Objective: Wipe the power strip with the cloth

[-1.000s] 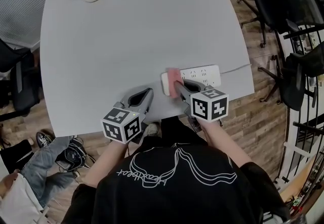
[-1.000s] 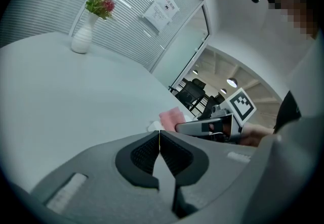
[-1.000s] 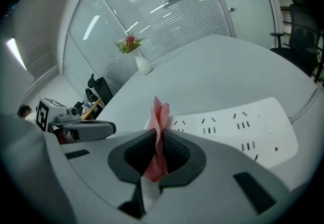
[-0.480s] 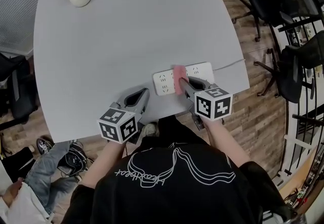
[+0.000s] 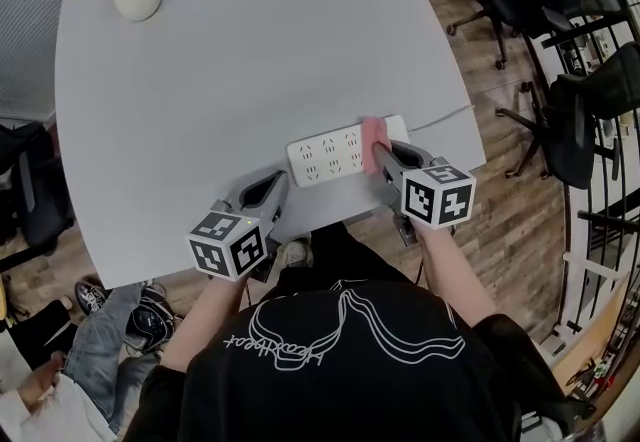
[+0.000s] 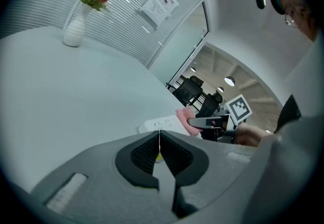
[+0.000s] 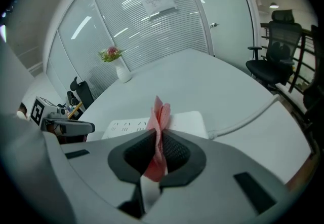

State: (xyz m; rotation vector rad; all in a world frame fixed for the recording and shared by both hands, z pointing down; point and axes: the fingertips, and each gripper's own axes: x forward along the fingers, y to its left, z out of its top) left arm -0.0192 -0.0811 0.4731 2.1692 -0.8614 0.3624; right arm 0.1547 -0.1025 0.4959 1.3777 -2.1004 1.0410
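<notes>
Lower centre of the head view, my right gripper has its jaws clamped on the limp cloth, which drapes over the power strip, a light thing that I judge could skid; my left gripper has its jaws together and empty.

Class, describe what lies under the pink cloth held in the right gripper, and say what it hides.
Under the cloth lies the white power strip. Sockets left of the cloth show; the stretch beneath it, toward the cable, is covered.
</notes>
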